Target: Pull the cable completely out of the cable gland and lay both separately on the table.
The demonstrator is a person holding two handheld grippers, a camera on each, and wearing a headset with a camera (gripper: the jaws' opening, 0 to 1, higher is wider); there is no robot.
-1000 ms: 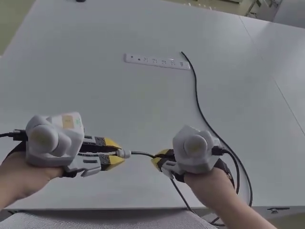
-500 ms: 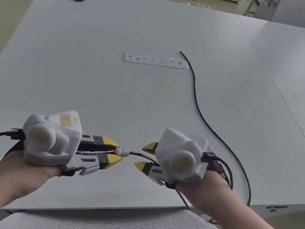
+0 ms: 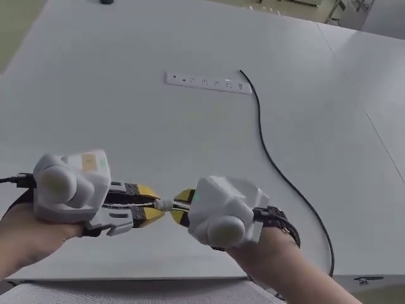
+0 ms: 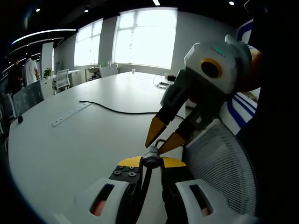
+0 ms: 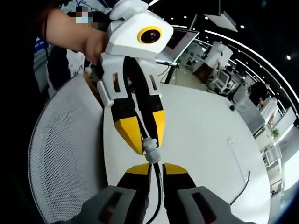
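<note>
The small white cable gland [image 3: 165, 204] is clamped between the yellow jaws of my left gripper [image 3: 159, 204], held over the table's front edge. In the left gripper view the gland [image 4: 151, 157] sits at the tips of the left gripper [image 4: 152, 162]. My right gripper [image 3: 176, 206] faces it tip to tip, its jaws closed around the black cable [image 5: 158, 182] right behind the gland [image 5: 150, 153]. The cable runs down between the jaws of the right gripper [image 5: 157, 169]. The right gripper [image 4: 158, 145] enters the left gripper view from the upper right.
A white power strip [image 3: 209, 82] lies at mid-table on the white table [image 3: 114, 126], and its black cord [image 3: 278, 168] trails to the right front edge. A white mesh chair [image 4: 219, 158] stands below the grippers. People stand far off [image 4: 29, 70].
The right gripper let go of the cable, opened, moved left and closed again right next to the gland. The left gripper kept still with the gland.
</note>
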